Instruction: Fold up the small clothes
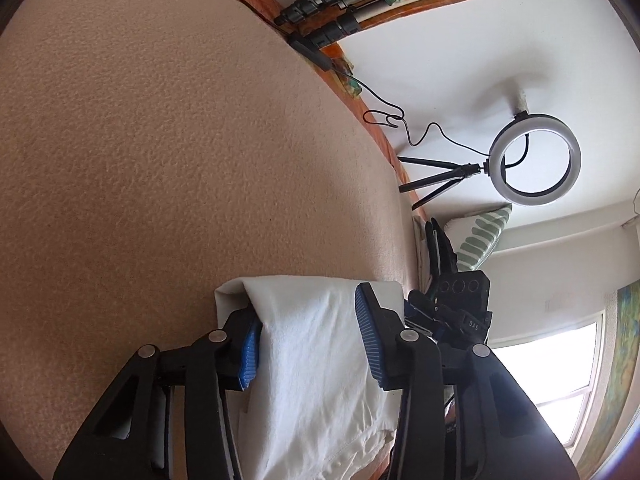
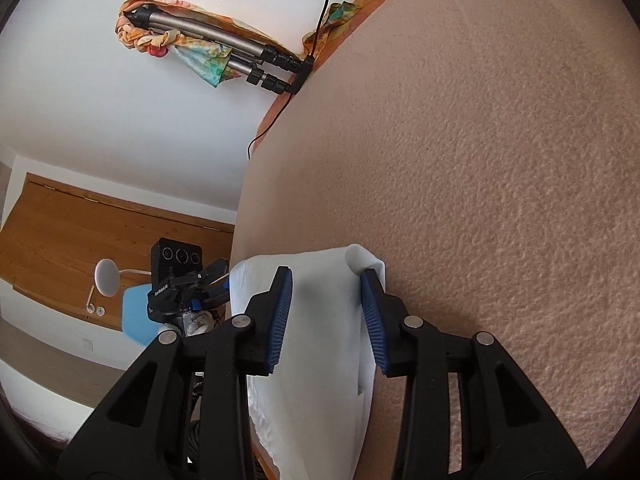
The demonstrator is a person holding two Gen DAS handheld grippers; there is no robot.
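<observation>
Left wrist view shows a white garment (image 1: 316,360) lying between the fingers of the left gripper (image 1: 312,340), its far edge doubled over into a thick, rounded fold; nearer the camera the cloth is creased and a stitched hem shows at the bottom. In the right wrist view the same garment (image 2: 320,320) runs between the fingers of the right gripper (image 2: 326,320), with a rolled lip at its far right corner. It looks like soft, smooth cotton, plain white, several layers thick at the folded edge.

By the look of it at least one fold is made. Whether more folds remain I cannot tell, since most of the garment is hidden under the grippers.

Both pairs of fingers stand wide apart, one on each side of the cloth. On the left gripper the cloth drapes over the left pad; on the right gripper the right pad touches the rolled lip. Neither pair is closed on it.

The garment lies on a beige, pebbled surface (image 1: 160,160), at its near edge. Each gripper shows in the other's view, just beside the cloth. Beyond stand a ring light (image 1: 536,160) and tripod legs (image 2: 248,60) wrapped in patterned cloth.
</observation>
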